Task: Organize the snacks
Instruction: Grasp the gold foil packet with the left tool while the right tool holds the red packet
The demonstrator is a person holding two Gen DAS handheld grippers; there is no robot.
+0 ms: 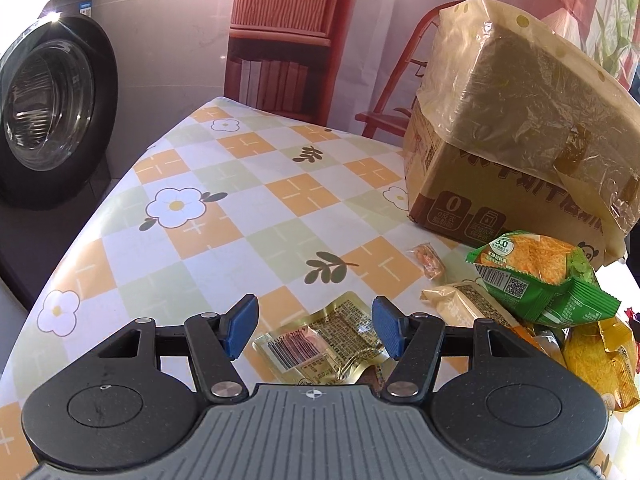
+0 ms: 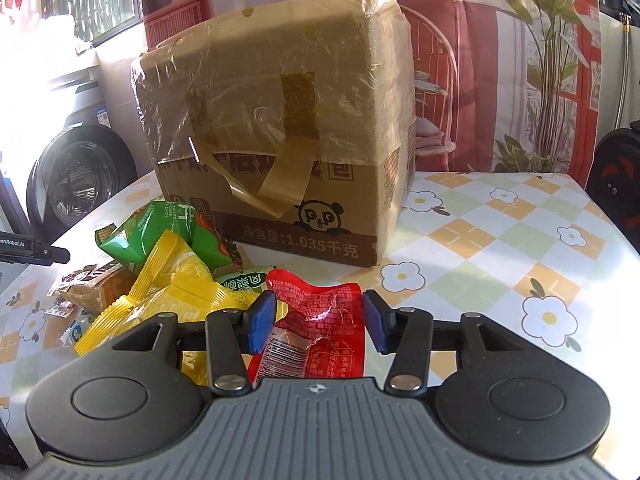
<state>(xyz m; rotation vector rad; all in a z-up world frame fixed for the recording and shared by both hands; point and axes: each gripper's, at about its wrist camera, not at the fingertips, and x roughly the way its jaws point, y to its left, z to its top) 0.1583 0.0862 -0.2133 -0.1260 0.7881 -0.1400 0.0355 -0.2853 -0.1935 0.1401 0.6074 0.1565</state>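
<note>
My left jaws tilt down toward the worktop, spread wide, blue pads clear of everything. Between and below them lies a flat gold sachet with a barcode label, resting on the checked, flower-print cloth. To its right sits the snack pile: a beige packet, a green chip bag on top of it, a yellow bag nearer the right edge, and a small pink wrapped sweet lying alone just beyond.

My right jaws also angle downward, parted, with a red pouch between the pads. The left pad seems to touch the pouch's edge; the right pad stands just off it, so I cannot tell whether I am pinching it. The pouch is crinkled, glossy, with a barcode near my end. To its left is a heap of snacks: a yellow bag, a green bag, a pale green packet.

Beyond the snacks stands a large cardboard box, wrapped in film and taped, with a panda printed low on its front.
</note>
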